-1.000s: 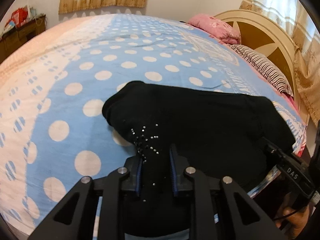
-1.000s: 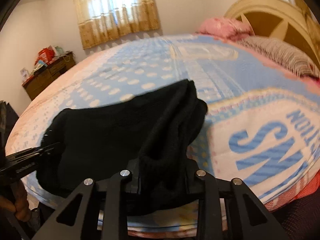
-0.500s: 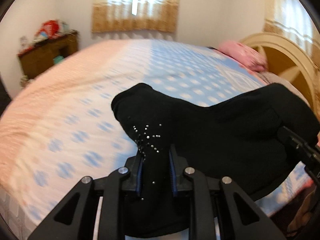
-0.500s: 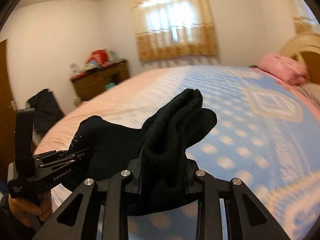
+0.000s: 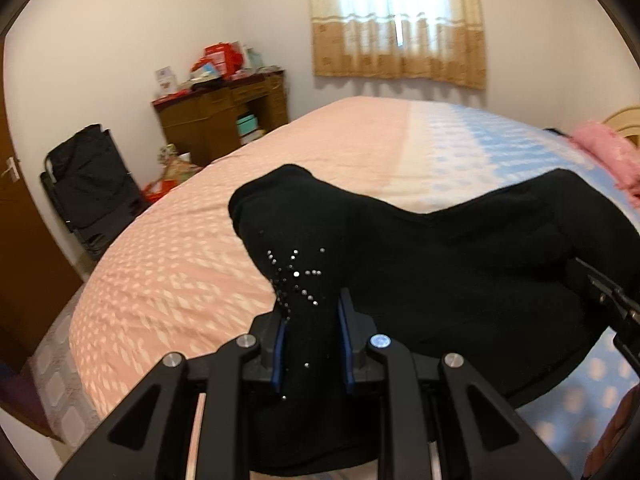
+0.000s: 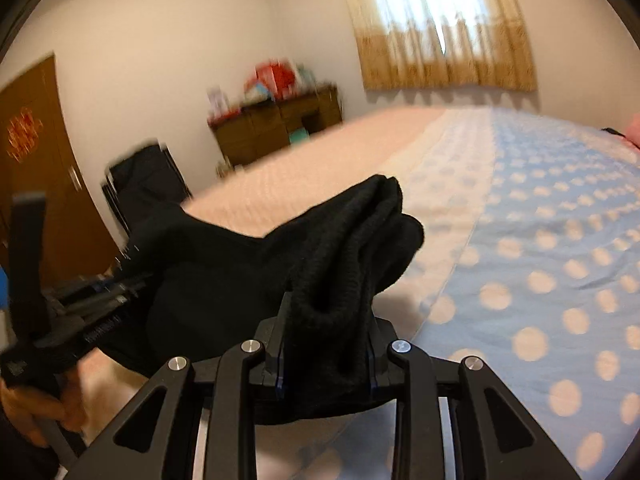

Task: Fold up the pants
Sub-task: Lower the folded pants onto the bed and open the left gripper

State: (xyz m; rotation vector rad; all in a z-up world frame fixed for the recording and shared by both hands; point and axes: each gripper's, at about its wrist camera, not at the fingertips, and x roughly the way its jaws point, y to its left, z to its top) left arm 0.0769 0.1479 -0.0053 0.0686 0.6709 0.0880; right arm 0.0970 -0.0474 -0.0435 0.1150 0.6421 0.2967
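We hold the black pants (image 5: pixel 440 264) up over the bed's (image 5: pixel 248 216) near edge, left claw (image 5: pixel 310 344) and right claw (image 6: pixel 326 344) each pinching a bunched end, and if one thick bunch slips out, the pants could flop down crooked.

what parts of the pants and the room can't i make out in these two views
- Black pants: lower part hidden behind the left tool and cut by the left wrist view's bottom edge.
- Bunched cloth in the right tool, right wrist view: waistband or hem unclear.
- Clutter on the wooden dresser, right wrist view: blurred.
- Pink pillow, left wrist view: cut by the edge.
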